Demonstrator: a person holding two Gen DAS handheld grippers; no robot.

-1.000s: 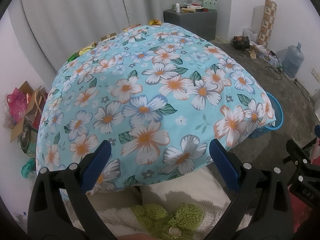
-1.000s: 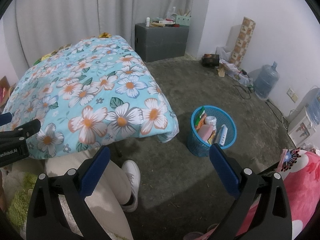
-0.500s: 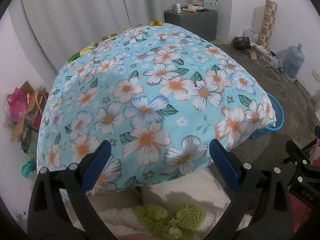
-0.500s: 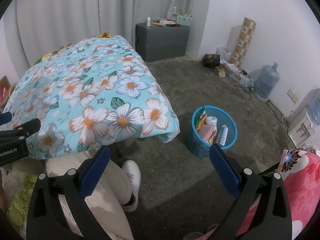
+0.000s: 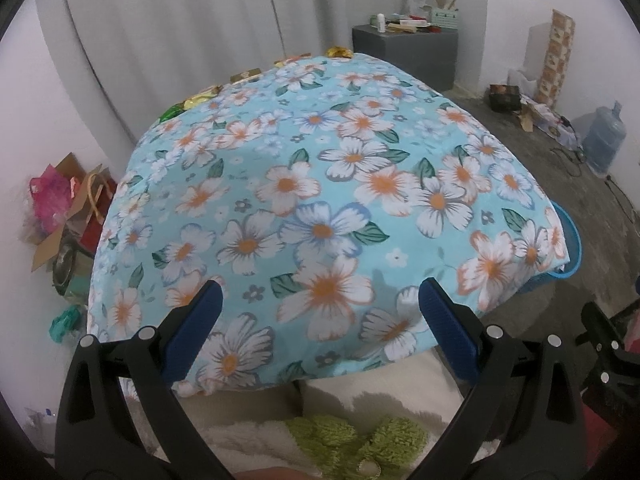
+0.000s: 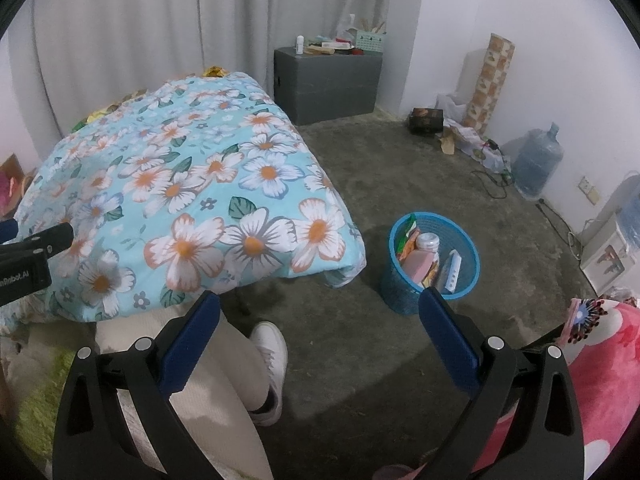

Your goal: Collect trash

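A table under a light blue flowered cloth [image 5: 320, 184] [image 6: 192, 184] fills the left wrist view. Small wrappers [image 5: 200, 98] in gold and green lie along its far edge, with another gold wrapper [image 5: 338, 53] [image 6: 214, 71] at the far corner. A blue mesh trash basket [image 6: 434, 260] stands on the floor right of the table, holding a pink bottle, packets and a white box; its rim [image 5: 570, 240] peeks past the cloth. My left gripper [image 5: 320, 300] is open over the near table edge. My right gripper [image 6: 320, 312] is open above the floor, left of the basket.
A person's cream-trousered leg and white shoe [image 6: 268, 356] are below the right gripper. A grey cabinet [image 6: 328, 80] with small items stands at the back. A water jug [image 6: 536, 164], cables and clutter line the right wall. Bags and cardboard [image 5: 60, 208] pile left of the table.
Both views have shifted very slightly; the grippers stay open and nothing has been picked up or moved.
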